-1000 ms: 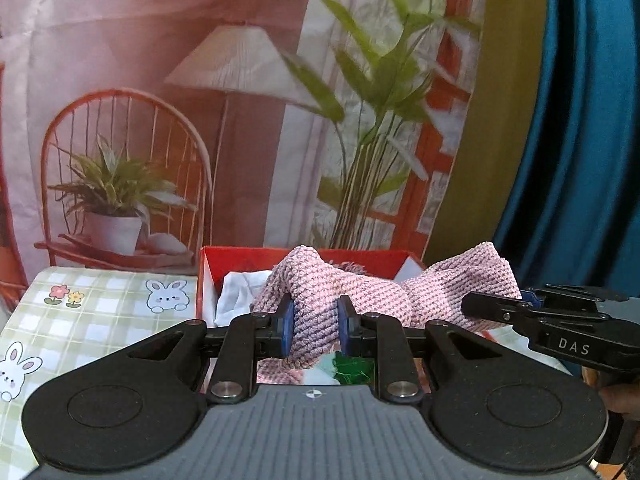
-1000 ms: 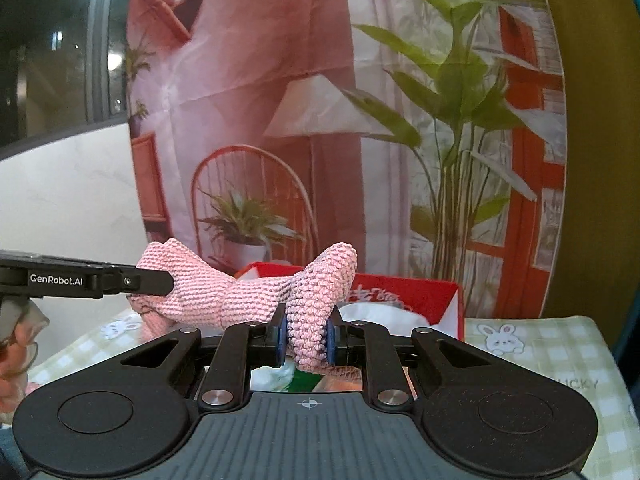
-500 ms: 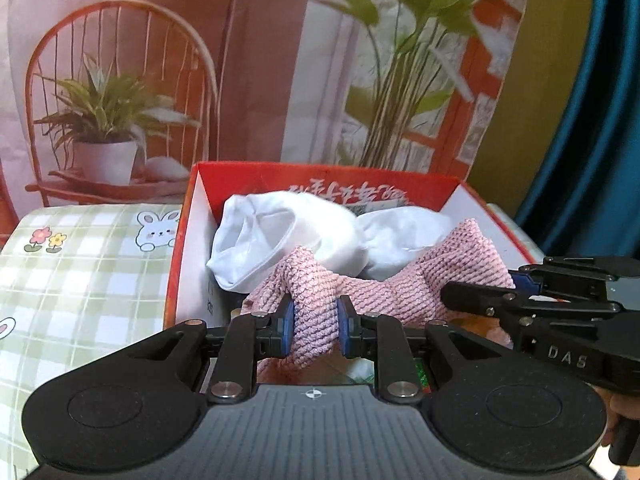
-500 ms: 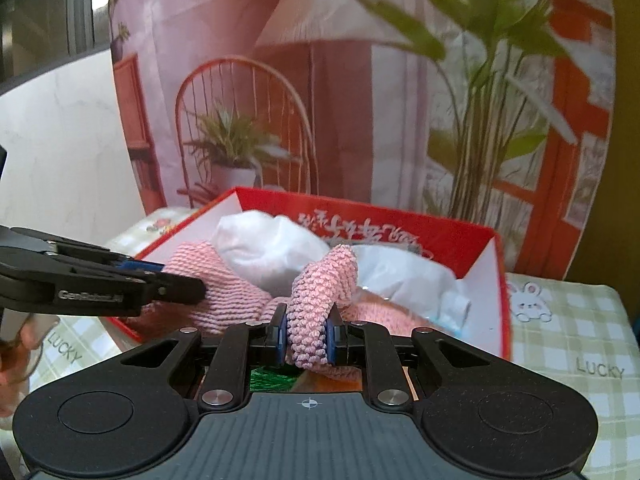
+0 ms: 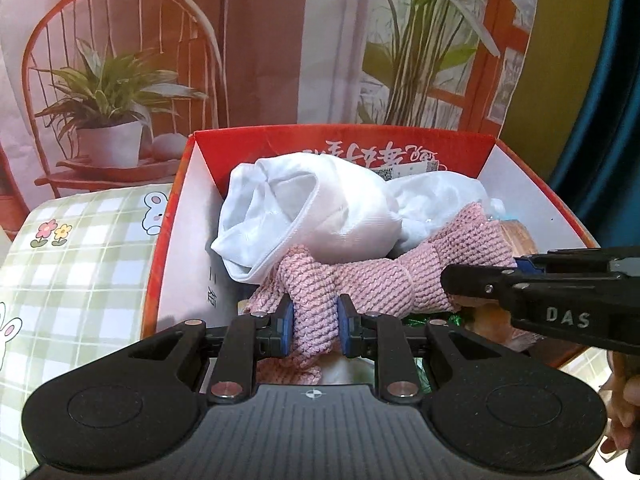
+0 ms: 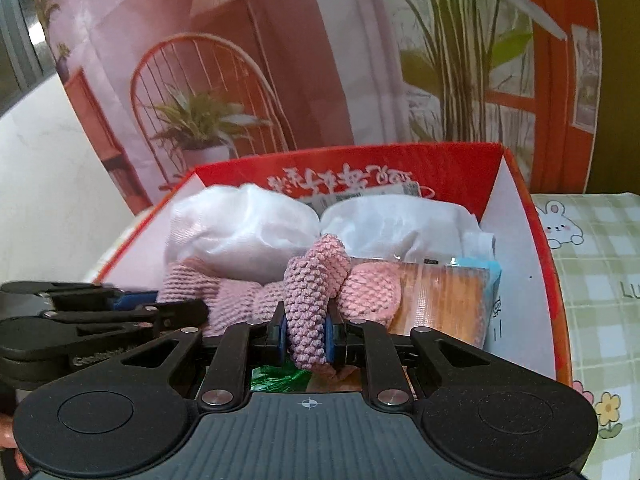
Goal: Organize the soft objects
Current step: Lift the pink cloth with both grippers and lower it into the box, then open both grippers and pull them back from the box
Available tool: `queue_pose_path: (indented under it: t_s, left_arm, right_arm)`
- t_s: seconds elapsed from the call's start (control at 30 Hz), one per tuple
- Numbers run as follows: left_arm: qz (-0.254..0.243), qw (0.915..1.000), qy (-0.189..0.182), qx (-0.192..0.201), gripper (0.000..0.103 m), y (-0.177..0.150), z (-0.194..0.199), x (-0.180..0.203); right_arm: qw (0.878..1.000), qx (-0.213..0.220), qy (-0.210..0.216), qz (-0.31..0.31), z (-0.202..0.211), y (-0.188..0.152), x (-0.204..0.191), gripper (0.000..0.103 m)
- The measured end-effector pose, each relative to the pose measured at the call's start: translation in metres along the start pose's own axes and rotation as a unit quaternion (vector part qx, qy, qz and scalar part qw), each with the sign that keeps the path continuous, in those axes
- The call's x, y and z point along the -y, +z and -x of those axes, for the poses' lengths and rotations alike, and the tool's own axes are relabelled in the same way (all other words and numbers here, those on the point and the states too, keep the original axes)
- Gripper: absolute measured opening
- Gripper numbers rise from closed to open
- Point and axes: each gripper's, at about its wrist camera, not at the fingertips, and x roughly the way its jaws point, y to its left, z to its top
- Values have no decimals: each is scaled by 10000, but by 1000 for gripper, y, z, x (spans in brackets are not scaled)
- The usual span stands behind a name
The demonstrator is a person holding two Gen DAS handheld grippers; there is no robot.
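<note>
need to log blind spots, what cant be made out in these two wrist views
- Left wrist: red box floor, hidden under white cloth and pink knit.
- Right wrist: green item, mostly behind right gripper.
- Right wrist: left gripper fingertips, blurred.

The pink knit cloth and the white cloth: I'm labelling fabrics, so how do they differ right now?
The pink knit cloth is coarse and bumpy; the white cloth is smooth and slightly shiny. The pink one is pinched by the left tool and right tool; the white one lies bunched and untouched behind it. Both are in the red box.
</note>
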Motion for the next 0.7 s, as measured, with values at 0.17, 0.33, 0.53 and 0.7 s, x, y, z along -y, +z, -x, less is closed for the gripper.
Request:
queue_pose_path:
  t_s: [0.17, 0.33, 0.53, 0.7]
  left_arm:
    - [-28, 10000, -26, 36, 27, -2, 7, 0]
    - [-221, 9997, 32, 116, 55, -1, 22, 5]
    - [-269, 9984, 105, 492, 88, -3, 45, 8]
    - [-357, 9958, 351, 761, 102, -4, 63, 11]
  right_arm:
    - [10000, -3, -32, 28, 1, -7, 2, 15]
    - [9953, 82, -422, 868, 17, -9, -23, 18]
    - [9882, 532, -892, 1122, 45, -11, -28, 44]
    - [9864, 584, -1124, 1047, 62, -13, -17, 63]
